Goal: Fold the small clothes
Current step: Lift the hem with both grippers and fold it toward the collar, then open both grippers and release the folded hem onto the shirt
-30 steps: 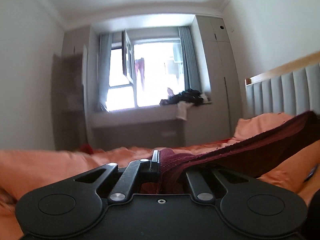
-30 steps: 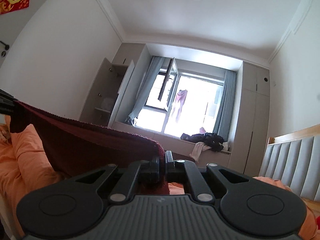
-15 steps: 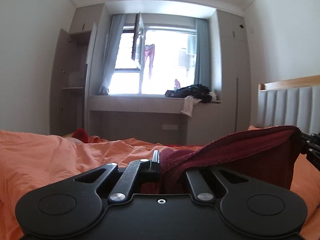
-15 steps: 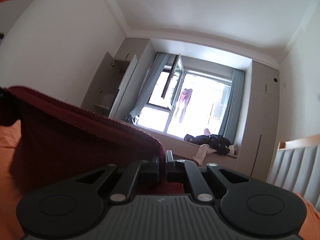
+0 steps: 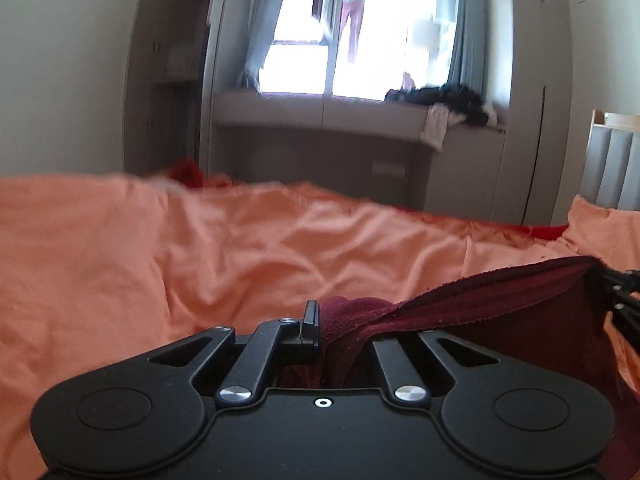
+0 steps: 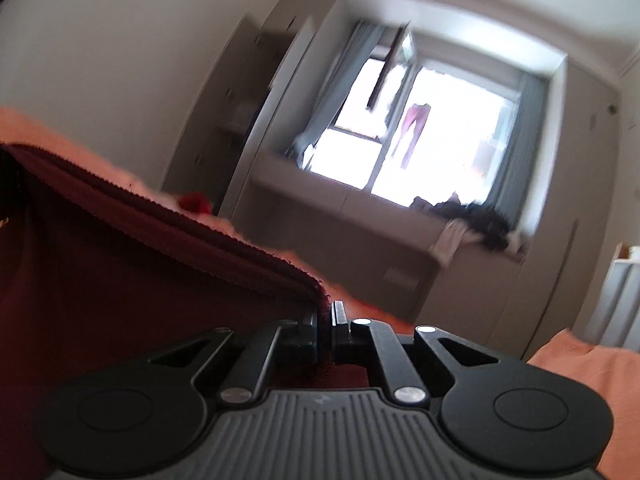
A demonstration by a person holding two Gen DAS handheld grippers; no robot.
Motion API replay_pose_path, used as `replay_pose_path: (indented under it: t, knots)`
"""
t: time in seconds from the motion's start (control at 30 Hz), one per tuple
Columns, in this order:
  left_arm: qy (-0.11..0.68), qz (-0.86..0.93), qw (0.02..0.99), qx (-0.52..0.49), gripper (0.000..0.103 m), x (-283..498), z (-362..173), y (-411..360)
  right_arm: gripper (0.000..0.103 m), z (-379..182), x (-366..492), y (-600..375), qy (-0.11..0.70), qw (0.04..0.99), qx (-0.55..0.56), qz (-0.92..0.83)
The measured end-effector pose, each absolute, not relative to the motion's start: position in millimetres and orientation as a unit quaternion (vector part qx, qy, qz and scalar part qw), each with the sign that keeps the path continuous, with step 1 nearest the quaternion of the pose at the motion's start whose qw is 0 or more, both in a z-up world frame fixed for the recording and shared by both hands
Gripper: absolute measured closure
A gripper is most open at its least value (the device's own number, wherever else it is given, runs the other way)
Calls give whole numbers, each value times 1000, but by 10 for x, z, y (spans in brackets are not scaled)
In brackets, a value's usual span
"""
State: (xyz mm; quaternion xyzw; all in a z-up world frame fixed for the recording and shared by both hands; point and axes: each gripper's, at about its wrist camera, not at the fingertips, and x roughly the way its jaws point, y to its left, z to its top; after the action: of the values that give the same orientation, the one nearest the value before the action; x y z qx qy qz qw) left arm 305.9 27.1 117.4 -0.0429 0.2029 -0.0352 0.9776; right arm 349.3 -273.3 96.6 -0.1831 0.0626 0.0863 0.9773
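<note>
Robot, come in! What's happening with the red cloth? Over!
Left claw and right claw both shut on the dark red cloth. Cloth stretched between them above the orange bedsheet. Nothing in the way.

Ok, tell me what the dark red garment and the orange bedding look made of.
Dark red garment: looks like a matte knit, perhaps wool or cotton; ribbed, fuzzy edge.
Orange bedding: smooth woven sheeting, probably cotton, with a faint sheen; fine soft creases.
</note>
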Motion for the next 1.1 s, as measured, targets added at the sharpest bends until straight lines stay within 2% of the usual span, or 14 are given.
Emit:
replay_pose_path:
  t: [0.23, 0.3, 0.37, 0.4, 0.47, 0.53, 0.57, 0.6, 0.7, 0.77, 1.0, 1.1]
  knots:
    - [262, -49, 960, -87, 97, 3464, 860, 467, 97, 749, 3895, -2746, 124, 974, -153, 113]
    - [271, -50, 957, -93, 90, 3513, 814, 491, 94, 691, 3937, -2727, 138, 971, -157, 116]
    - [277, -53, 955, -96, 82, 3481, 791, 495, 77, 656, 3971, -2764, 144, 972, -149, 112]
    - [276, -52, 954, -100, 76, 3481, 760, 523, 73, 668, 3997, -2806, 149, 972, -143, 113]
    - [277, -53, 953, -113, 68, 3465, 732, 567, 57, 694, 4017, -2877, 155, 972, -129, 116]
    - [277, -56, 952, -121, 57, 3446, 712, 607, 45, 725, 4008, -2934, 163, 972, -117, 119]
    - [278, -55, 951, -125, 47, 3442, 702, 636, 37, 737, 3987, -2953, 167, 972, -111, 121]
    - [279, -55, 950, -130, 37, 3435, 696, 666, 34, 736, 3989, -2980, 171, 972, -104, 124]
    - [270, -53, 949, -152, 20, 3362, 711, 779, 25, 775, 3991, -3070, 179, 973, -81, 125]
    - [257, -55, 950, -169, 13, 3308, 742, 868, 20, 792, 3972, -3123, 184, 973, -65, 121]
    - [250, -57, 950, -177, 5, 3271, 792, 971, 10, 869, 4084, -3486, 203, 975, 36, 80]
    - [261, -68, 950, -157, 5, 3296, 756, 913, 1, 900, 4087, -3616, 209, 971, 50, 106]
